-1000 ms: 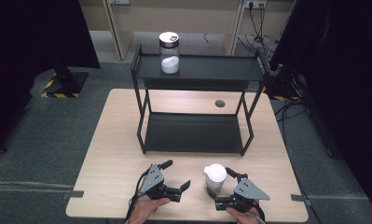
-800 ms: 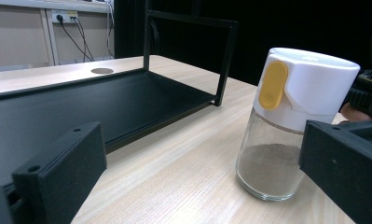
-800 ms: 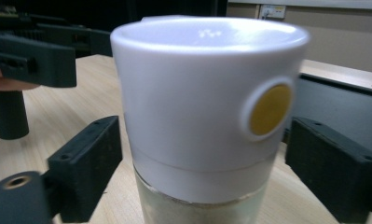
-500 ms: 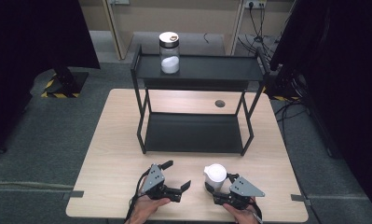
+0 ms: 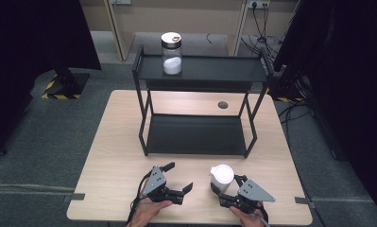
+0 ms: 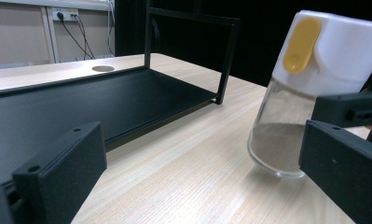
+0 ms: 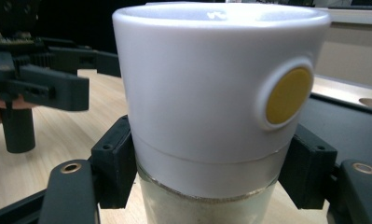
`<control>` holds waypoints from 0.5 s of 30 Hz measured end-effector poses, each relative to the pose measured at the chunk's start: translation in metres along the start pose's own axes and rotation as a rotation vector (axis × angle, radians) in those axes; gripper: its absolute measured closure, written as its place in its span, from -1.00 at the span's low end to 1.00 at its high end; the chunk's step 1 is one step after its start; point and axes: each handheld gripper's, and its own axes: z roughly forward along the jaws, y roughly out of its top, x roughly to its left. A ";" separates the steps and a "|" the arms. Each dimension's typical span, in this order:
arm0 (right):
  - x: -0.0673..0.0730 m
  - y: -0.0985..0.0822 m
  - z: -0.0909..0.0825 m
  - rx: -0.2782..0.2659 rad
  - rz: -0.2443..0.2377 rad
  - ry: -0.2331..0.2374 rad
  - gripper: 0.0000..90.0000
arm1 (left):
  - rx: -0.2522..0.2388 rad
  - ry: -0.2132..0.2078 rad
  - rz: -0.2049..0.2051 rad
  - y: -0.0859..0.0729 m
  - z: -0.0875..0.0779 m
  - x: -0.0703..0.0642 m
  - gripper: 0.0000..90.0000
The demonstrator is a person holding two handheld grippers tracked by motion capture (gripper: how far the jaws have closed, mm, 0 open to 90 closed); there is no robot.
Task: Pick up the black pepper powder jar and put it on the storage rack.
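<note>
The right tool (image 5: 229,188) had its jaws closed around the white-capped shaker (image 5: 222,177), one black jaw on each side of the glass body just under the cap, as the right gripper view showed. The shaker (image 7: 216,112) sat at the near edge of the table (image 5: 120,156), right of centre, and in the left gripper view it leaned a little, its glass base (image 6: 277,154) at or barely off the wood; I couldn't tell which. Its long axis ran close to vertical, cap up, with the yellow button (image 7: 286,95) facing toward the shelf rack (image 5: 200,137).

The left tool (image 5: 176,180) rested on the table just beside, jaws spread wide and holding nothing, pointing across toward the shaker. So the right hand was the one on the job.

The rack stood straight ahead of the shaker, away from the person, its lower shelf bare, while a lidded jar (image 5: 171,53) stood at the left of the top shelf. My guess was that any move went forward toward the rack.
</note>
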 end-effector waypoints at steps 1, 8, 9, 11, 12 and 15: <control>-0.001 0.001 -0.001 -0.002 0.000 0.001 -0.32 | 0.000 0.000 0.001 0.000 0.000 0.000 -1.00; -0.002 0.014 -0.006 -0.006 -0.011 0.000 -0.32 | -0.001 0.003 0.000 0.000 0.000 0.000 -1.00; -0.002 0.016 -0.007 -0.009 -0.011 0.001 -0.32 | -0.001 0.003 0.000 0.000 0.000 0.000 -0.99; -0.004 0.018 -0.008 -0.017 -0.010 0.002 -0.32 | -0.001 0.003 0.001 0.000 0.000 0.000 -0.99; -0.004 0.020 -0.008 -0.020 -0.008 0.001 -0.32 | -0.001 0.003 0.001 0.000 0.000 0.000 -0.99; -0.005 0.026 -0.009 -0.021 -0.018 -0.003 -0.32 | 0.001 0.002 0.001 0.000 0.000 0.000 -0.99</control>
